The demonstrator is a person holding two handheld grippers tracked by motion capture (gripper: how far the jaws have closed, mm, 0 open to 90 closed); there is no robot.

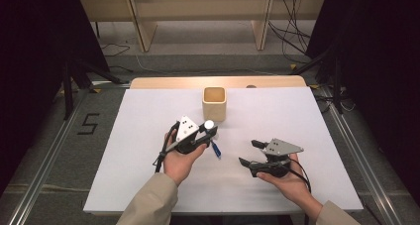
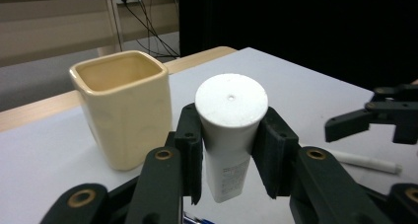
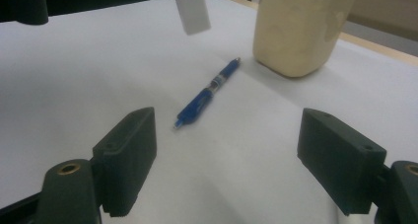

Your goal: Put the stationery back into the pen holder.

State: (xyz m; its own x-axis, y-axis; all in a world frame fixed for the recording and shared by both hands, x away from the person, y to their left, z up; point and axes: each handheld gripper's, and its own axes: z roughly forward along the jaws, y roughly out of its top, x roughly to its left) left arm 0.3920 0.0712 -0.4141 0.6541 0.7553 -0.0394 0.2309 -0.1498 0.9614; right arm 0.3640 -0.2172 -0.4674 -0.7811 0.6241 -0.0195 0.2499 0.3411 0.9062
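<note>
My left gripper [image 1: 210, 131] is shut on a white tube [image 2: 230, 120], held upright just above the table with its flat round cap [image 1: 209, 124] on top. A cream square cup [image 1: 214, 104] stands right behind it, a little apart; in the left gripper view the cup [image 2: 123, 110] is left of the tube. A blue pen [image 1: 216, 149] lies flat on the white sheet under and in front of the tube. My right gripper [image 1: 250, 152] is open to the right of the pen. In the right gripper view its jaws [image 3: 226, 155] stand wide apart around nothing, facing the pen [image 3: 207, 93].
The white sheet [image 1: 148, 185] covers the wooden table. A thin white stick [image 2: 367, 161] lies on it under the right gripper [image 2: 374, 118]. Beyond the table's far edge are wooden furniture legs [image 1: 141, 31] and cables [image 1: 292, 36] on the floor.
</note>
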